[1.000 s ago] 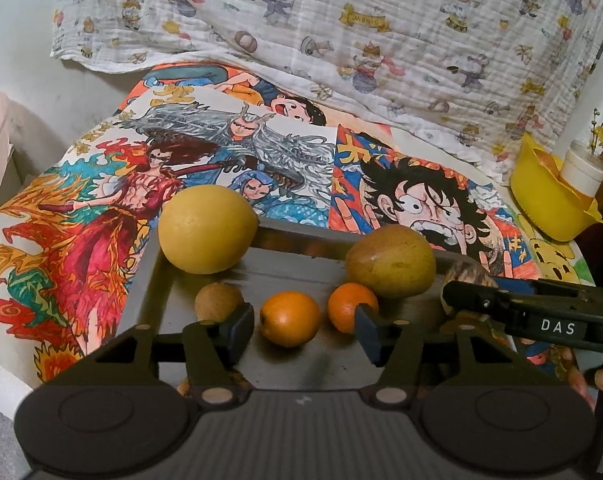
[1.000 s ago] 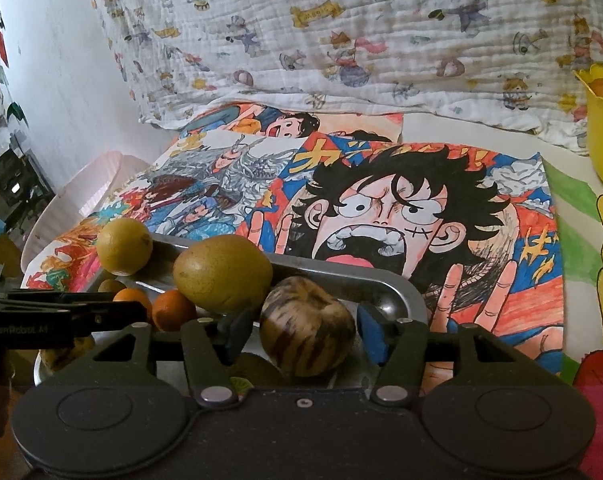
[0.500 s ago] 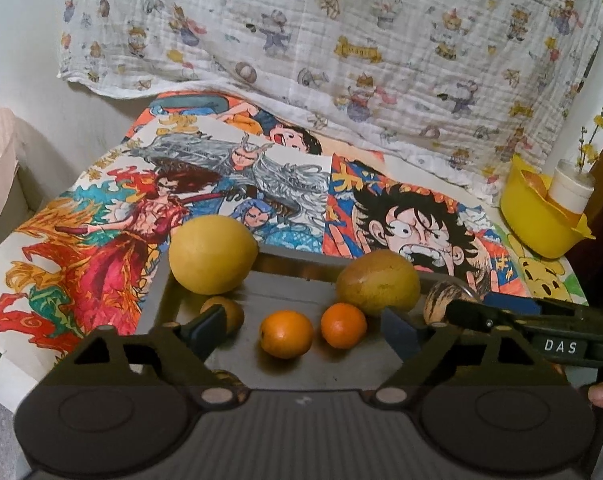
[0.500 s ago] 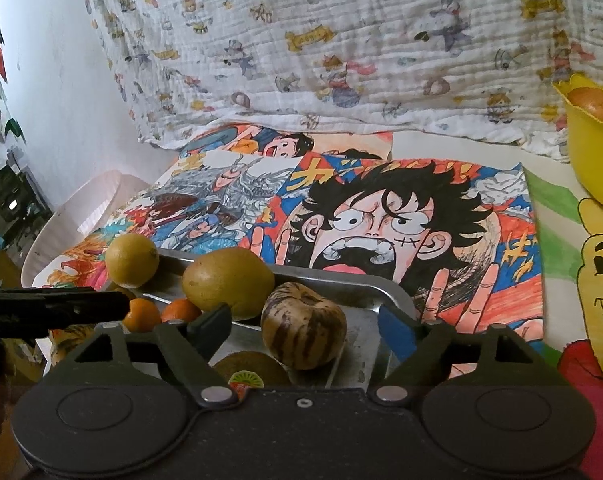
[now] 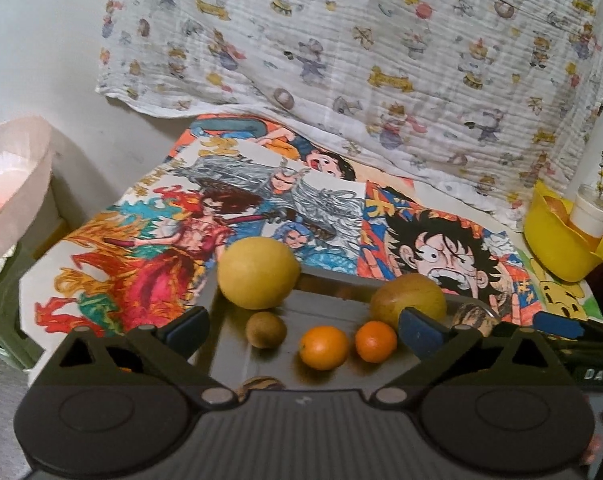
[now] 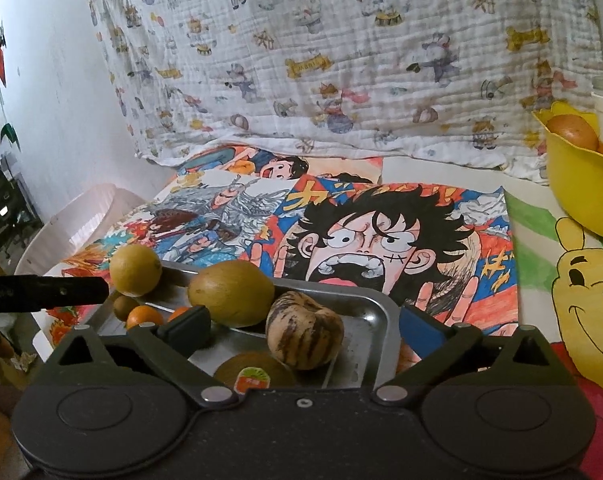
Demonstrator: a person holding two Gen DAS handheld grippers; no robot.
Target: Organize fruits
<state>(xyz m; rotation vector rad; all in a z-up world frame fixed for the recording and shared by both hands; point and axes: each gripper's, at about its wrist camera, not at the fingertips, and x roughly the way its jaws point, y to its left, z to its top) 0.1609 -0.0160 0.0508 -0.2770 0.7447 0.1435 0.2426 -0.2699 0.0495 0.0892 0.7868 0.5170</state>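
Steel tray (image 5: 325, 364) carries the fruit: big yellow citrus (image 5: 258, 273) at eleven o'clock, two small oranges (image 5: 324, 347) centre, striped fruit (image 6: 304, 335) at three. Left gripper (image 5: 303, 328) and right gripper (image 6: 303, 326) hover above, jaws opening wide, both released, nothing pinched between them

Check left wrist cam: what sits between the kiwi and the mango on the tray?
Two oranges, side by side on the tray, between kiwi and mango; left wrist view shows it.
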